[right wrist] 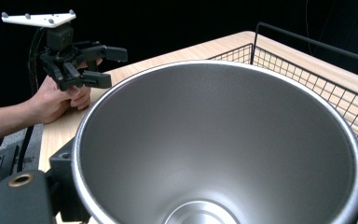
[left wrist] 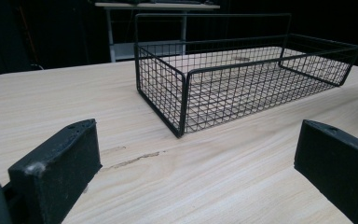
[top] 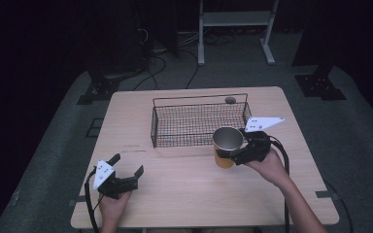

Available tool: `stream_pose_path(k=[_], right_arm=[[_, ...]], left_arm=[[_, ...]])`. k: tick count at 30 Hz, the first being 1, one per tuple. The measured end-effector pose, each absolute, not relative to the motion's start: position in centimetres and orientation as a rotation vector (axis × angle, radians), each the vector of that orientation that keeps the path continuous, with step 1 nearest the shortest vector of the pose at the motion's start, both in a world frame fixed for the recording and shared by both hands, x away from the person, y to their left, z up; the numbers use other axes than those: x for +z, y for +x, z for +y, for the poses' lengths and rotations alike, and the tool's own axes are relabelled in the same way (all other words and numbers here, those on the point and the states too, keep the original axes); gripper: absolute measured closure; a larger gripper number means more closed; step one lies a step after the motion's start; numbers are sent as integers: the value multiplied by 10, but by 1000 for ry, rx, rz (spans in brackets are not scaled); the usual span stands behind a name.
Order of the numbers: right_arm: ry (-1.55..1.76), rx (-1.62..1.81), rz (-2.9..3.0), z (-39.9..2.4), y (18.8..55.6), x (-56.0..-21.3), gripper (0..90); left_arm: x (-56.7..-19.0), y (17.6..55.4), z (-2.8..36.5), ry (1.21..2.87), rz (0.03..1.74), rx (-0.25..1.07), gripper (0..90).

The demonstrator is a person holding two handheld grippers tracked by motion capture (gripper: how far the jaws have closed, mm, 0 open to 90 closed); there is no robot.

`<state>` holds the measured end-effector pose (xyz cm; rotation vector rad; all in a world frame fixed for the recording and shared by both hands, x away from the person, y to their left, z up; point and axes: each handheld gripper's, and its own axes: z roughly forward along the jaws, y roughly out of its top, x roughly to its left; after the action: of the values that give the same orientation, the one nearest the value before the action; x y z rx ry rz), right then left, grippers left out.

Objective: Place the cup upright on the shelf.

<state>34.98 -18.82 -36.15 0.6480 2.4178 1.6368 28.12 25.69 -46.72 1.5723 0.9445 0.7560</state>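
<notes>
Now your right gripper [top: 234,151] pinches the orange, steel-lined cup [top: 227,145] beside the black wire basket [top: 199,124]; a slack grip could drop it, while your left gripper [top: 127,169] rests with jaws spread

Black claws [top: 126,175], white three-cornered plates [top: 263,124], black cables [top: 282,154].
</notes>
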Motion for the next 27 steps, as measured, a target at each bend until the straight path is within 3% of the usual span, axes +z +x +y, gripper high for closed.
stream_pose_path(k=[27], right_arm=[[672,1652,2420,-178,393,-332,124]], left_arm=[[-467,281,257,1573,943,754,0]])
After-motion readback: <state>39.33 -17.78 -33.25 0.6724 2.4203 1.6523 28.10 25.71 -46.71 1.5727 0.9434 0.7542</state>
